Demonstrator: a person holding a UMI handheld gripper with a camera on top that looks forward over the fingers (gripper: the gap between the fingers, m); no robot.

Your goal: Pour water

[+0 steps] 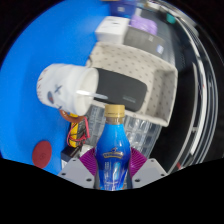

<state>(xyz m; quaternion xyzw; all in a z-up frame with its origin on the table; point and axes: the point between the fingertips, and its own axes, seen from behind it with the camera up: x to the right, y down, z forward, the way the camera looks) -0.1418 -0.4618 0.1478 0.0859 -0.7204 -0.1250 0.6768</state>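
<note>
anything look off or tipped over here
Yes: the white cup lies on its side on the blue table, beyond the tool, its mouth facing the beige box. No spill shows. The tool's fingers press on the bottle, which stands upright with its cap on.

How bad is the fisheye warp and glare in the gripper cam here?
Gripper view: strong fisheye, the blue table edge bows into a curve; the bottle held in the claw is sharp, its cap near centre; the clear cup beside it shows bright highlights; the white mug beyond looks slightly soft; lighting even, shadows faint.
</note>
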